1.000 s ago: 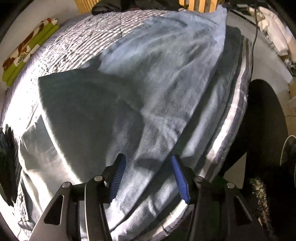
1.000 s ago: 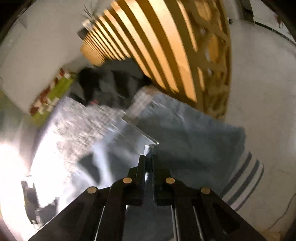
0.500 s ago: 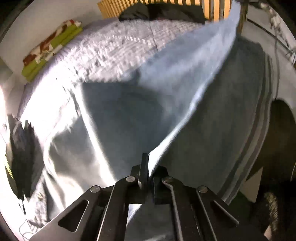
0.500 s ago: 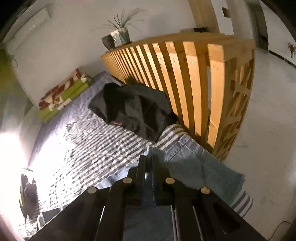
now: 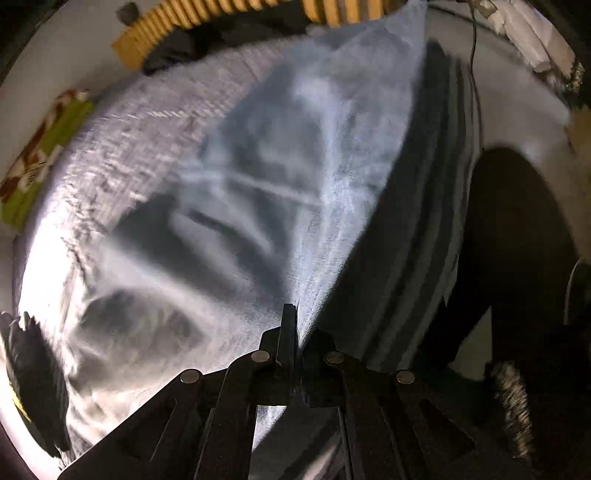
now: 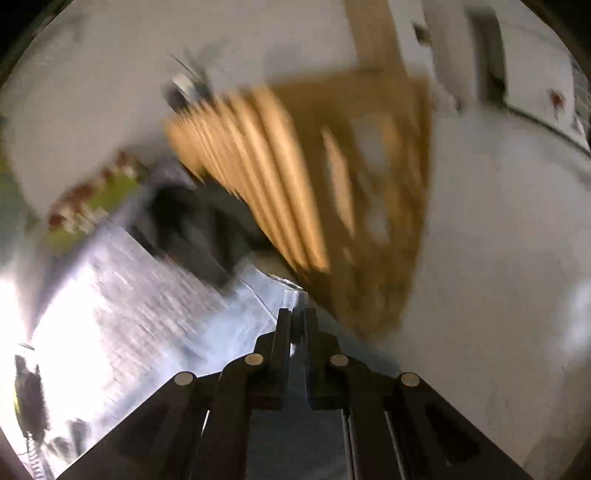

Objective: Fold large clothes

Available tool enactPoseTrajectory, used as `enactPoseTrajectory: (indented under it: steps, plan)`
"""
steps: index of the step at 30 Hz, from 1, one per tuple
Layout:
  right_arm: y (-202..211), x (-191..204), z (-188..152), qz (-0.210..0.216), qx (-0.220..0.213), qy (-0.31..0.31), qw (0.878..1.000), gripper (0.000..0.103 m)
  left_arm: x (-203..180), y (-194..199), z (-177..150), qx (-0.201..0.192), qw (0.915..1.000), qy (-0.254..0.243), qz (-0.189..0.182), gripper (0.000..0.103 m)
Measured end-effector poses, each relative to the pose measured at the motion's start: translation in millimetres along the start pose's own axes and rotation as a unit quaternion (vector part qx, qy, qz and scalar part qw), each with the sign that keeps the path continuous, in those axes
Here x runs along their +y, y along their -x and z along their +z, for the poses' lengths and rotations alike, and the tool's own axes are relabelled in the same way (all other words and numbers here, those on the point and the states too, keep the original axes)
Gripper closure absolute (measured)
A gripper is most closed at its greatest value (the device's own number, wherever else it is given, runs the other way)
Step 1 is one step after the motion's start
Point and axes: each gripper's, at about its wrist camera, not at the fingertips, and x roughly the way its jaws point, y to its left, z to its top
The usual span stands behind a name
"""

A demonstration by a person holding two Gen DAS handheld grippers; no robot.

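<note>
Left gripper [image 5: 295, 325] clamped on near edge of blue garment [image 5: 332, 155]; right gripper [image 6: 294, 317] pinched on its far corner. Garment lifted over striped bed [image 5: 122, 147], taut, long axis running from near edge toward wooden slats [image 6: 280, 177].

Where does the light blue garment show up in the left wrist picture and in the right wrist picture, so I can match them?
Left wrist: the light blue garment fills the centre, stretched from the shut left gripper to the top right.
Right wrist: only a strip of it shows at lower centre, pinched in the shut right gripper.
Shared landmark: the wooden slatted headboard, top in the left view, centre in the right.
</note>
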Motion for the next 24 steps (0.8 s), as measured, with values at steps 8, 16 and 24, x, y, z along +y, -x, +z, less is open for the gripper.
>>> enactPoseTrajectory:
  steps: [8,16,24]
  plan:
    - [-64,-55,-70,-0.032,0.086,-0.052,0.994,0.097,3,-10,2,0.02,0.9997,-0.006,-0.016,0.102]
    - [-33,-39,-23,-0.054,0.032,-0.006,0.998,0.098,-8,-6,29,0.002,0.9994,-0.004,-0.034,0.102]
    - [-84,-60,-51,-0.088,0.094,-0.015,0.992,0.096,-10,-18,32,0.016,0.9984,-0.02,-0.051,0.102]
